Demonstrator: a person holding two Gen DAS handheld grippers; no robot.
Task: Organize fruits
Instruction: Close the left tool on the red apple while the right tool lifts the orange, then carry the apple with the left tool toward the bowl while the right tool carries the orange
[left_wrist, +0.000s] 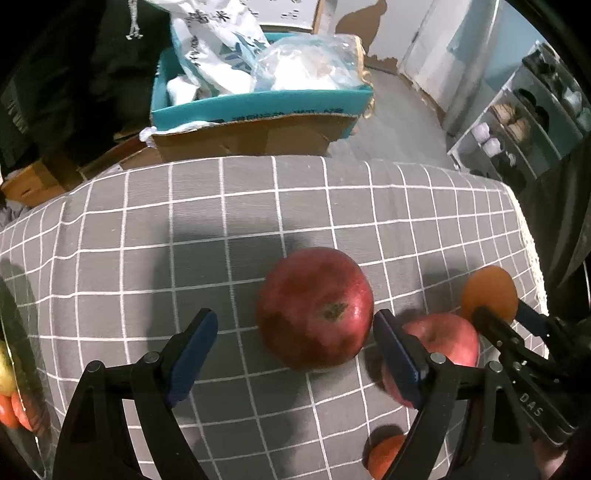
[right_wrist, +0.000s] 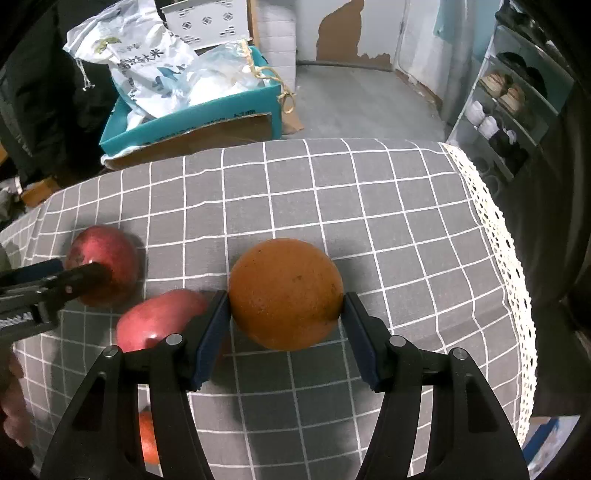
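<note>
A dark red apple (left_wrist: 316, 308) sits on the grey checked tablecloth (left_wrist: 147, 221) between the fingers of my open left gripper (left_wrist: 295, 332); the right finger is at its side, the left finger stands well apart. It also shows in the right wrist view (right_wrist: 101, 258). My right gripper (right_wrist: 286, 314) is shut on an orange (right_wrist: 285, 293), also seen in the left wrist view (left_wrist: 489, 295). A second red apple (right_wrist: 159, 319) lies between the two grippers. A small orange fruit (left_wrist: 384, 458) lies near the front.
Several fruits (left_wrist: 9, 387) lie at the left edge of the left wrist view. A blue cardboard box (right_wrist: 192, 114) with plastic bags stands beyond the table's far edge. A shoe rack (right_wrist: 509, 110) stands at the right. The cloth's lace hem (right_wrist: 513, 266) marks the right edge.
</note>
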